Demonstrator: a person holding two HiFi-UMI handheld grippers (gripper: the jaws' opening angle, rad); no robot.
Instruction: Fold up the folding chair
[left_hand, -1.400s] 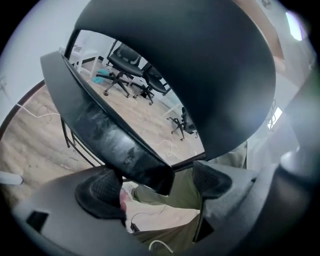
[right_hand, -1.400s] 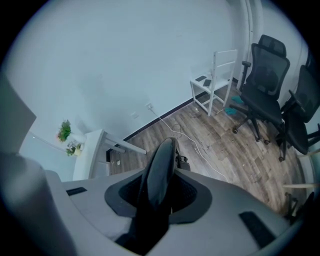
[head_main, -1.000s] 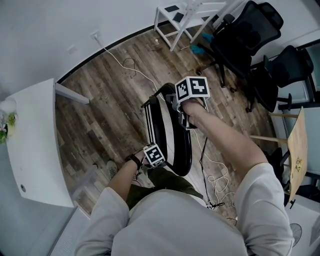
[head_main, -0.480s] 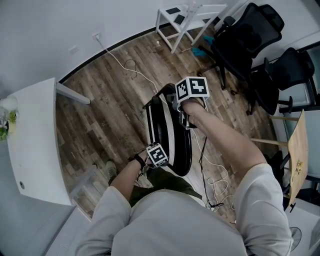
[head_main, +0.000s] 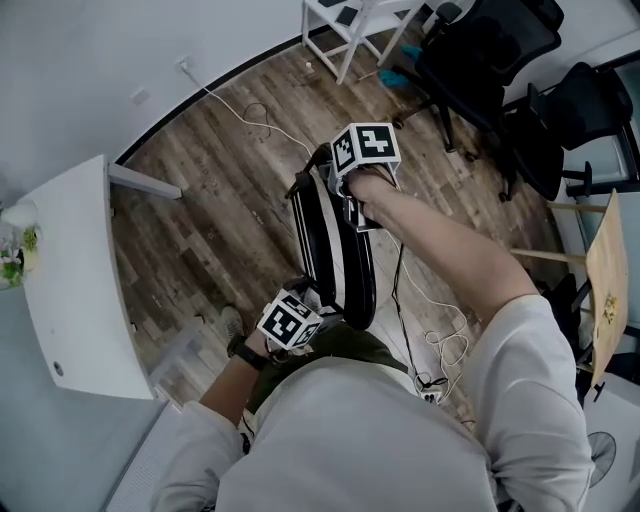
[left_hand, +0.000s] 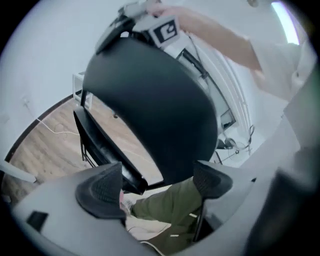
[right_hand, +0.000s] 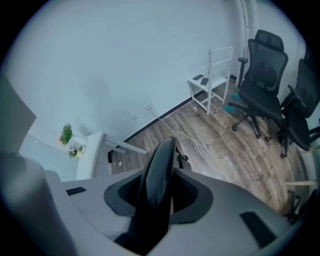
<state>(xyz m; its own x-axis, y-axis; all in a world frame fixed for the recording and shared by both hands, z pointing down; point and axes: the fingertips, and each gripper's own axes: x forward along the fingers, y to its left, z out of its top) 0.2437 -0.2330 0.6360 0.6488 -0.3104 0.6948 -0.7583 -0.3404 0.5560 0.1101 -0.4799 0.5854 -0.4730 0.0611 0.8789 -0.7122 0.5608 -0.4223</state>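
The black folding chair (head_main: 335, 250) stands nearly flat and upright on the wood floor in front of me. My right gripper (head_main: 352, 208) is at its top, shut on the thin edge of the backrest (right_hand: 162, 165), which runs between both pads. My left gripper (head_main: 315, 305) is low at the chair's near end, by the seat. In the left gripper view the round black seat (left_hand: 150, 100) fills the space just above the jaws. The left gripper (left_hand: 157, 187) is open, its pads (left_hand: 100, 190) apart, with only green trousers and chair frame showing between them.
A white table (head_main: 70, 290) stands at the left. Black office chairs (head_main: 480, 60) and a white wooden chair (head_main: 350, 25) are at the far right. White cables (head_main: 430, 340) trail on the floor by the chair's feet. A wooden board (head_main: 605, 290) leans at the right edge.
My left gripper has risen along the chair's near end and rolled, its marker cube now facing up. The right gripper keeps its grip on the backrest.
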